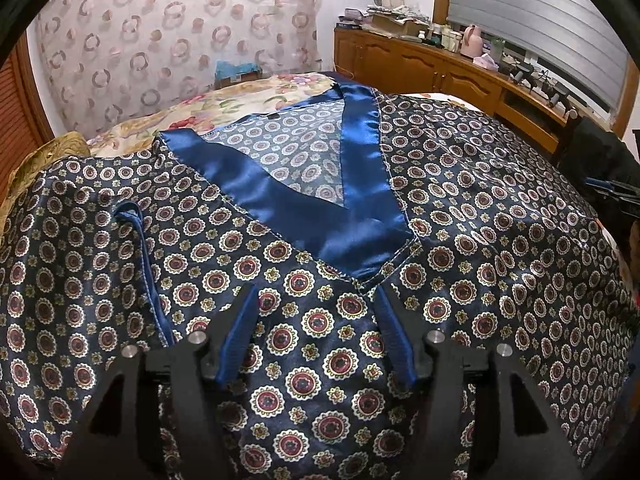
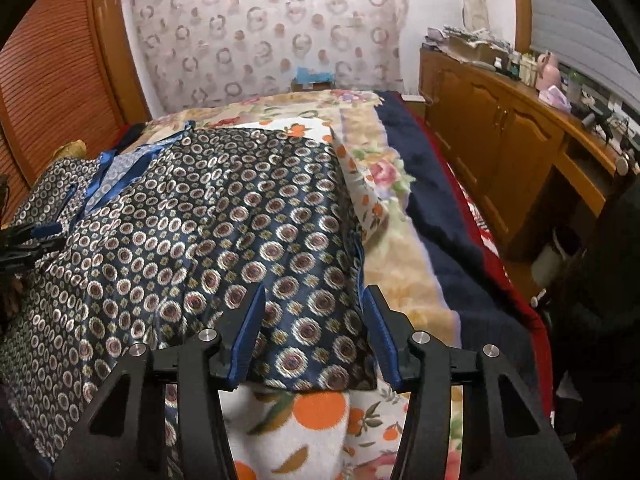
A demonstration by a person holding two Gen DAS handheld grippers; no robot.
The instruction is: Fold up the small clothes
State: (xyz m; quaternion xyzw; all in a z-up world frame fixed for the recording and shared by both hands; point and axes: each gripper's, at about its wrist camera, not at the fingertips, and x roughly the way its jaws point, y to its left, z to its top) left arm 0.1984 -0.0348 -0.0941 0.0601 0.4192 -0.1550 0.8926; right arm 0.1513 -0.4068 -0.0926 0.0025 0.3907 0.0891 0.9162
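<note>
Bedroom setting: bed covered with a floral blanket printed with oranges and roses [image 2: 320,412], wooden sideboard [image 2: 500,128] along the window side, ring-patterned curtain behind.

Task item: a navy satin top with a medallion print and a plain blue satin V-neck band [image 1: 320,360], spread face-up across the blanket, neckline pointing away from the cameras.

Left gripper [image 1: 316,300]: jaws apart, nothing between the pads. It hangs over the chest panel, just below the tip of the V-neck; whether the fingertips touch the satin cannot be told.

Right gripper [image 2: 316,300]: jaws apart, straddling the near right corner of the garment, where the side edge meets the hem. Fabric lies between the pads but is not pinched.

Judgement on step: a lengthwise fold of the right side inward looks to be next.
- Close the right jaws on the corner, catching all layers; satin is slippery and will slide out of a shallow bite.
- Lift low and carry toward the centre line.
- Left gripper should pin the middle so the whole piece does not drag.
</note>
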